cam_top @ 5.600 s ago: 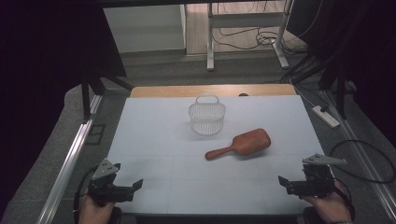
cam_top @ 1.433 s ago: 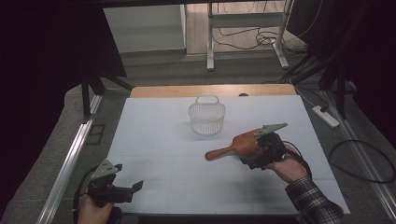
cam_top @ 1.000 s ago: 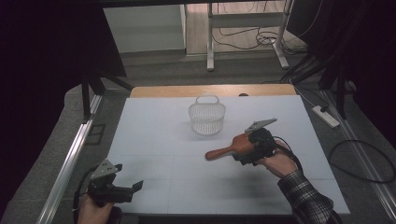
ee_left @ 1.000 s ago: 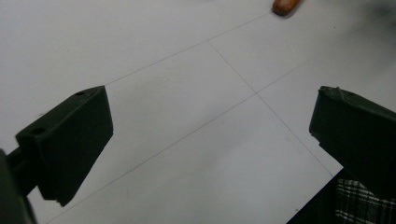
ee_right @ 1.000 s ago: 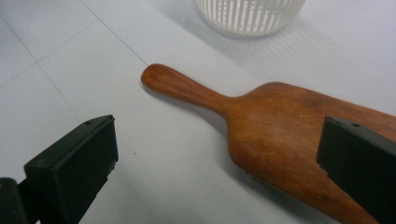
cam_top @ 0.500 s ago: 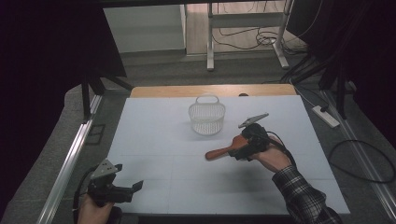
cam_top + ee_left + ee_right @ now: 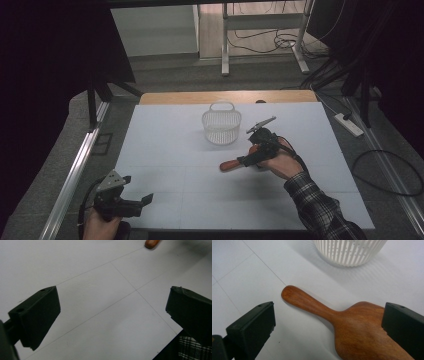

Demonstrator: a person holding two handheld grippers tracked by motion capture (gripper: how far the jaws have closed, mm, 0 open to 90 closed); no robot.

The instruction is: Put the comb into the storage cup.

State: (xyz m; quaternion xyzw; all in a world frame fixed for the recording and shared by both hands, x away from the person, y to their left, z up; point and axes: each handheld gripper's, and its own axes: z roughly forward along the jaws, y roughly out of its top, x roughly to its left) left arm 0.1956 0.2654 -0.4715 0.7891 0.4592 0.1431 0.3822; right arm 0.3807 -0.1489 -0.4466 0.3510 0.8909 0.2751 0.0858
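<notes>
A brown wooden paddle [image 7: 231, 164] lies on the white table [image 7: 170, 150], its handle pointing left. My right gripper [image 7: 248, 160] hovers over it, covering its broad head in the high view. In the right gripper view the paddle [image 7: 352, 325] lies between the jaws of my right gripper [image 7: 328, 312], which stand wide apart and open, not touching it. A white slatted basket [image 7: 221, 125] with a handle stands upright just behind the paddle; its base [image 7: 349, 250] is in the right gripper view too. My left gripper [image 7: 142, 202] rests open near the front left edge, open over bare table [image 7: 112, 293].
The table's far side ends in a wooden strip [image 7: 200, 96]. A power strip [image 7: 349, 125] and cables lie on the floor to the right. The paddle's handle tip [image 7: 151, 243] and a plaid sleeve [image 7: 192, 351] appear in the left gripper view.
My right gripper has travelled from the front right edge to the paddle and slid left along it toward the handle. The left gripper, paddle and basket have stayed put.
</notes>
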